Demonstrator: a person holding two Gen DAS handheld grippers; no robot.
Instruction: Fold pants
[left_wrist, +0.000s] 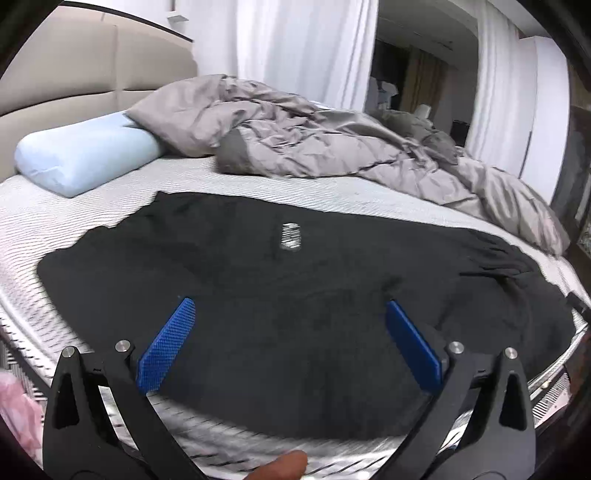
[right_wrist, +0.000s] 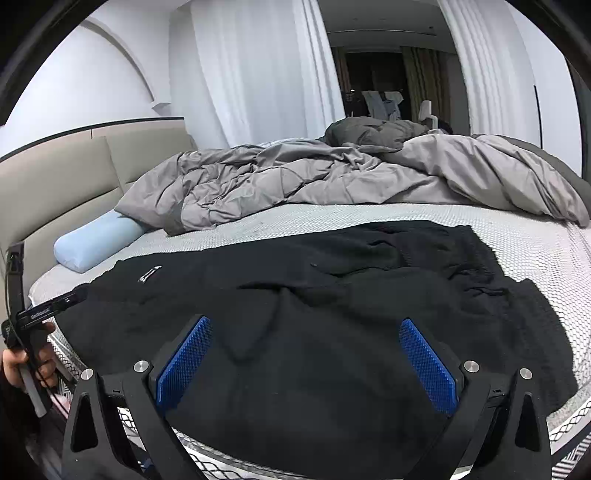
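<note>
Left wrist view: left tool (left_wrist: 290, 306) spread wide, empty, above black pants (left_wrist: 295, 280) lying flat across the bed (left_wrist: 221, 181). Right wrist view: right tool (right_wrist: 306, 326) likewise wide, empty; pants (right_wrist: 332, 314) rumpled, seemingly doubled lengthwise, cross folds probably remaining.

Bare mattress (left_wrist: 207, 181) lies open between the black pants (left_wrist: 295, 295) and the crumpled grey duvet (left_wrist: 332, 147), pillow (left_wrist: 81, 155) blocking the headboard end
</note>
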